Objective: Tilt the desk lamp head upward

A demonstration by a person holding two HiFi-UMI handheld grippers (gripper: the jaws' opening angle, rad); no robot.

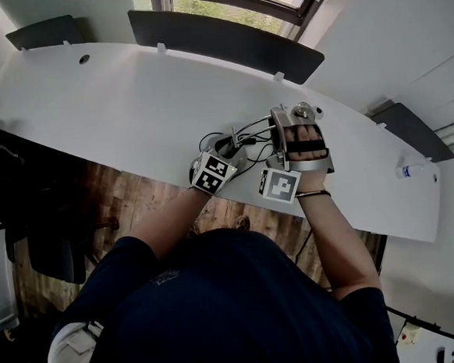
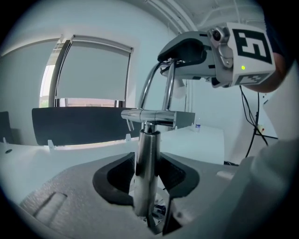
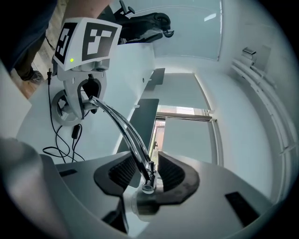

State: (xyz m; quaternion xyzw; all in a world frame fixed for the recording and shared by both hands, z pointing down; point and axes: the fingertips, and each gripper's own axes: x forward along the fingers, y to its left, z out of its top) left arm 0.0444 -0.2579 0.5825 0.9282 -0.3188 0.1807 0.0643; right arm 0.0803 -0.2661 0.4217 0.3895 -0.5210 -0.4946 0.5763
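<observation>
A chrome desk lamp stands on the white desk (image 1: 88, 101). Its upright post (image 2: 146, 163) sits between my left gripper's (image 2: 147, 182) dark pads, which press on it from both sides. From the post's crossbar (image 2: 147, 115) two curved rods (image 2: 156, 79) rise to the lamp head. My right gripper (image 3: 142, 173) reaches around the rods' upper joint (image 3: 148, 179). A small gap shows on each side of that joint. The pale lamp head (image 3: 142, 205) lies just below the jaws. In the head view both grippers meet at mid-desk, left (image 1: 226, 152) and right (image 1: 286, 119).
Black cables (image 1: 243, 140) loop on the desk around the lamp base (image 3: 63, 107). Dark divider panels (image 1: 224, 40) line the desk's far edge below a window. A small bottle (image 1: 414, 170) stands at the desk's right end. An office chair (image 1: 27, 232) is at the left.
</observation>
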